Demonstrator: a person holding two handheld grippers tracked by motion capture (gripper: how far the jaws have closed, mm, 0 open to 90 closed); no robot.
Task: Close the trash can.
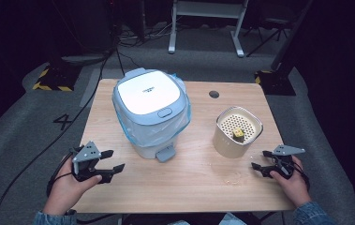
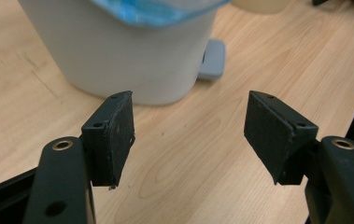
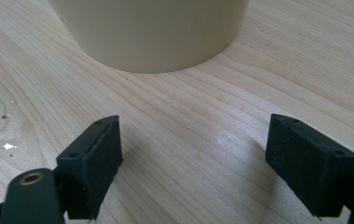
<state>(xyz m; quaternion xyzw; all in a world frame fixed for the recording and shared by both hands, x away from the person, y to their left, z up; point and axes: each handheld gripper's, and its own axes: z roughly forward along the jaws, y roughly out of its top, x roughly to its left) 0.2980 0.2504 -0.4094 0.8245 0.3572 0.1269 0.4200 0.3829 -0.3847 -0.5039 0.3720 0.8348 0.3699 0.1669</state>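
Pale wood table [image 1: 198,183] under both grippers. Left gripper [image 1: 112,161] low over the table, jaws wide apart, nothing between the pads [image 2: 114,135]. Just ahead of those fingertips: white pedal bin [image 1: 151,110] with lid shut, blue liner [image 2: 156,11] bunched under the rim, grey foot pedal [image 2: 212,58] sticking out at the base, ahead and slightly right of the gap. Right gripper [image 1: 258,160] resting near the table, jaws likewise spread and empty, pads [image 3: 97,158] apart over bare wood. Directly beyond its fingertips: cream round container [image 3: 149,32] with perforated insert holding a small yellow cube [image 1: 238,134].

Step judged: approach, nothing grasped yet. Bin closed, cube not yet lifted.

Next move likely calls for pressing down on pedal with left fingertips, or closing right pads on container wall; straight advance needed, jaws kept wide until contact.
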